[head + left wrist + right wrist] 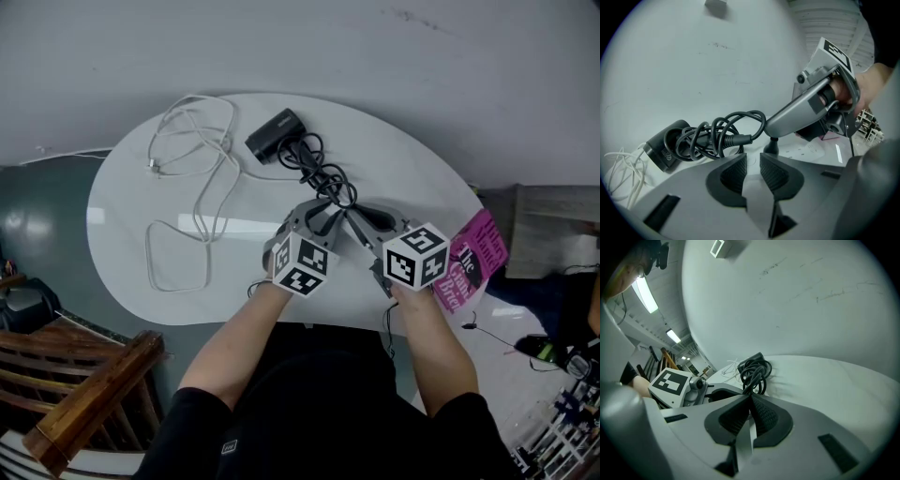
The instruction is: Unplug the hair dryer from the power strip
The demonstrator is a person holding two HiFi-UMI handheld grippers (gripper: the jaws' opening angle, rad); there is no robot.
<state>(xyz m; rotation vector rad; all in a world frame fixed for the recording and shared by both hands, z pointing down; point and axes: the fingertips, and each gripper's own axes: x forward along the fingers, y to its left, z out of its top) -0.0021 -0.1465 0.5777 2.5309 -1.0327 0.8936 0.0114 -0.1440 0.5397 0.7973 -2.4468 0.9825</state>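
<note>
The black hair dryer [277,134] lies at the far side of the white oval table [122,216], its black cord [322,176] coiled toward me. In the left gripper view the dryer's plug [772,146] stands in a white power strip [806,151]. My right gripper [771,129] sits right on top of the plug. In its own view the right gripper [750,400] is shut, with the cord [755,373] running out of its tips. My left gripper [752,169] is open just beside the plug, over the strip's end, with nothing between its pads. In the head view both grippers [319,212] [354,217] hide the strip.
A loose white cable [192,169] sprawls over the table's left half. A pink book [475,258] hangs over the right edge. A wooden chair [84,394] stands at the near left. The wall runs close behind the table.
</note>
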